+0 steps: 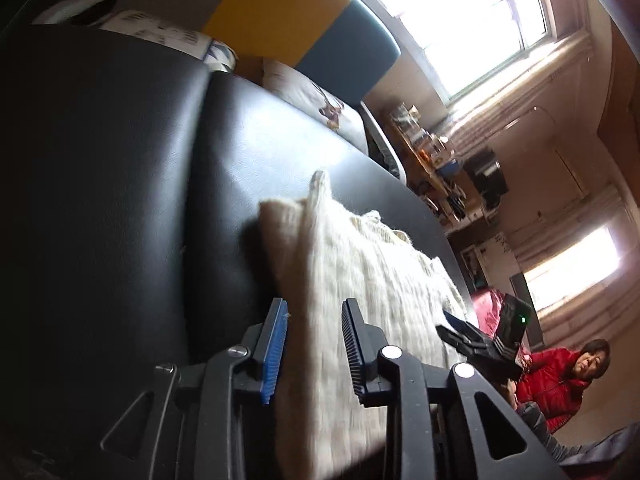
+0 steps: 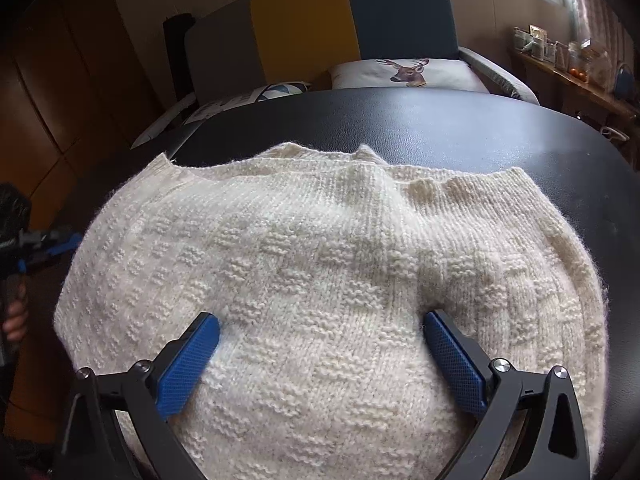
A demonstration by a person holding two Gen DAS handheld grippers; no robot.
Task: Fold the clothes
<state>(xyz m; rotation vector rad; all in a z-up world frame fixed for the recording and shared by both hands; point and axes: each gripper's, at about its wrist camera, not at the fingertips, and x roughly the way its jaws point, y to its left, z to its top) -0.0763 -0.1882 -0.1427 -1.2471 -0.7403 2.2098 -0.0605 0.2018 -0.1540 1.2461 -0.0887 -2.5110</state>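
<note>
Cream knit sweater [image 2: 320, 272], chunky basketweave texture, is lying on the black padded leather surface [image 2: 460, 132]. Right gripper [image 2: 322, 354] jaws are spreading wide over its middle. Left gripper [image 1: 314, 346] jaws are straddling a raised edge, not closing.

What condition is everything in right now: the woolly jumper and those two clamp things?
Cream knitted jumper: lying on the black padded surface, partly folded, one edge raised.
Left hand-held gripper: jaws apart, jumper's edge between them, not clamped.
Right hand-held gripper: wide open, over the knit, gripping nothing.
</note>
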